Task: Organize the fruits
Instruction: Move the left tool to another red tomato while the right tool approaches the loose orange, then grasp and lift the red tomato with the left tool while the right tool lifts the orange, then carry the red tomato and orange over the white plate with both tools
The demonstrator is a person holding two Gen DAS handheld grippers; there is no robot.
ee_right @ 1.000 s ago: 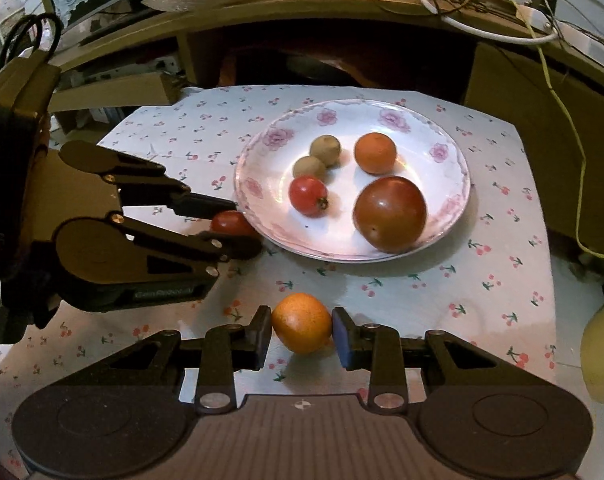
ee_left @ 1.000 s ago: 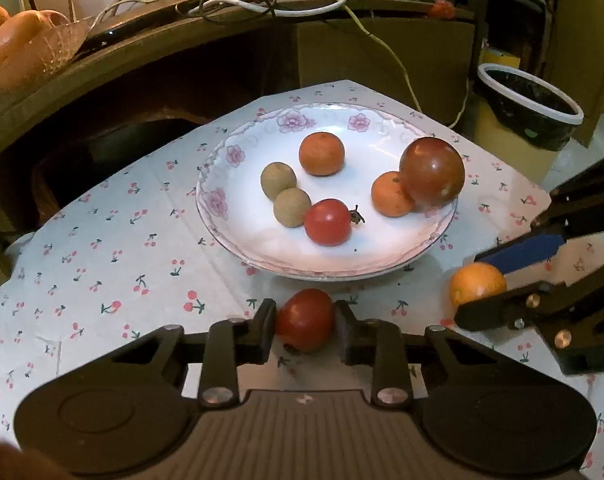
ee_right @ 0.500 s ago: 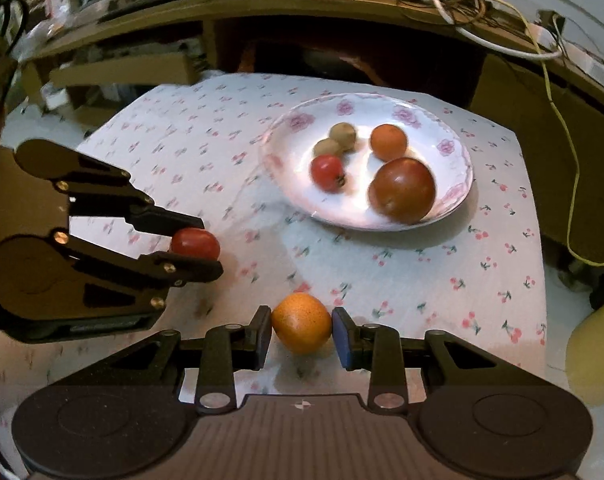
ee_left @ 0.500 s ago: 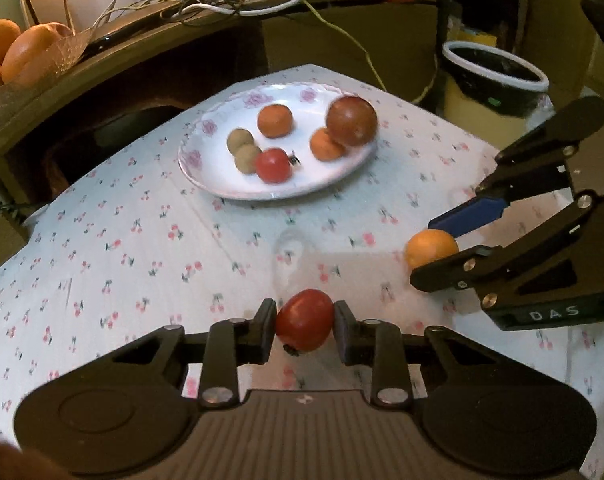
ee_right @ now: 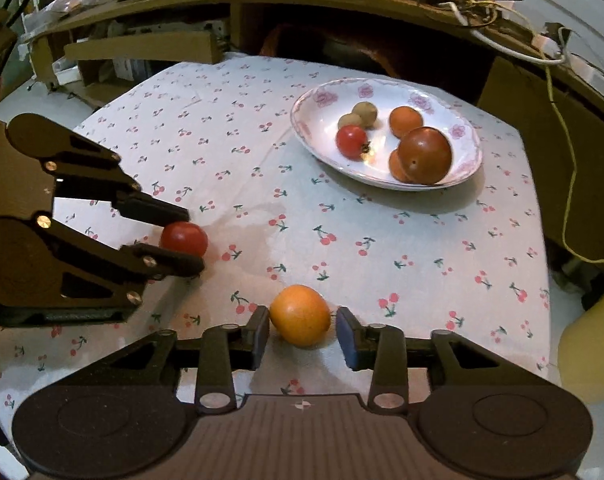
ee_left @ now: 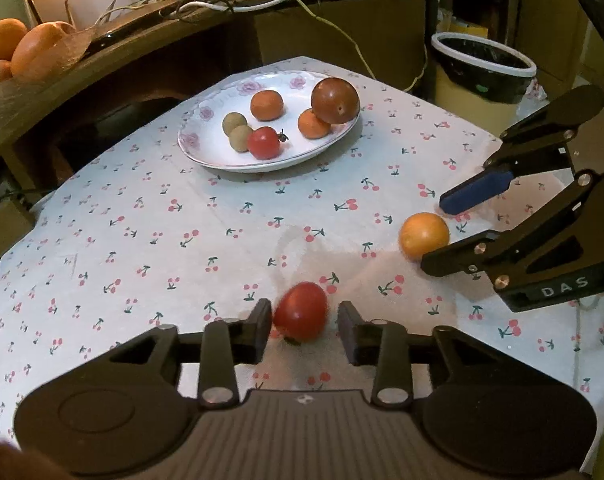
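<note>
Release step, judged: both grippers stand spread, each fruit on the cherry-print tablecloth (ee_left: 222, 240), well apart from the flowered plate (ee_left: 206, 152). Left gripper (ee_left: 304, 326) brackets the red tomato (ee_left: 301, 311); right gripper (ee_right: 302, 330) brackets the orange (ee_right: 300, 314). Withdraw straight back, avoiding contact so neither fruit rolls.

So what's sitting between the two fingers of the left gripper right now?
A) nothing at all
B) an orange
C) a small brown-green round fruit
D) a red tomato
D: the left gripper has a red tomato between its parted fingers on the cherry-print tablecloth, with a gap on each side; the orange sits between the fingers of the right gripper.
</note>
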